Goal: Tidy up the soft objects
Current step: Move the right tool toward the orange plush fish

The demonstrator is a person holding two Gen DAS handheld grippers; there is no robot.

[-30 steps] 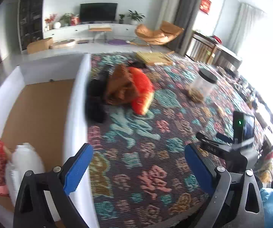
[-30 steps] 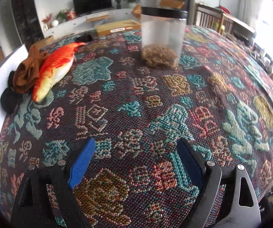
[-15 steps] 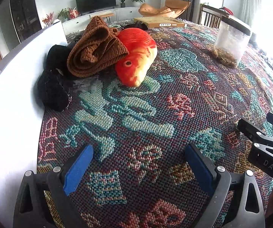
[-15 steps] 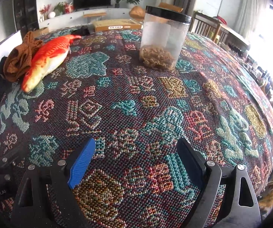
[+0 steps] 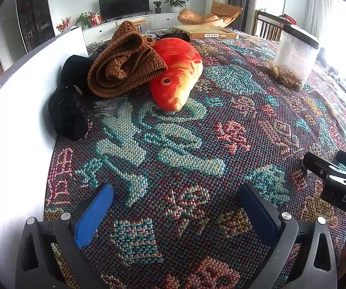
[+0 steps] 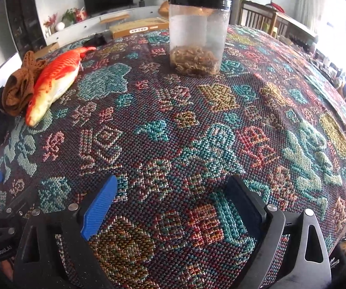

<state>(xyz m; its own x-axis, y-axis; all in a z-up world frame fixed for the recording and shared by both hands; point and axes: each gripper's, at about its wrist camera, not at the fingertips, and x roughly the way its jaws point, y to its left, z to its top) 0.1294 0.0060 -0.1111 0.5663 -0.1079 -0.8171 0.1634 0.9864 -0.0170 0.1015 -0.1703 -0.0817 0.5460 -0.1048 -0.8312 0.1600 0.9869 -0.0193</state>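
We hover both claws, left (image 5: pixel 175 207) and right (image 6: pixel 170 200), just opened wider and empty, facing the toy fish (image 5: pixel 176 72) and brown knit (image 5: pixel 124 60) (heaped by the white wall (image 5: pixel 11 132)).

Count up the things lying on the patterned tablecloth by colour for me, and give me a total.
Orange: 1, the plush fish.
Brown: 2, the knitted cloth and the flat box at the far edge.
Black: 3, two fuzzy items by the white wall, and a small dark item at the far edge.
Clear: 1, the black-lidded jar.
Total: 7.
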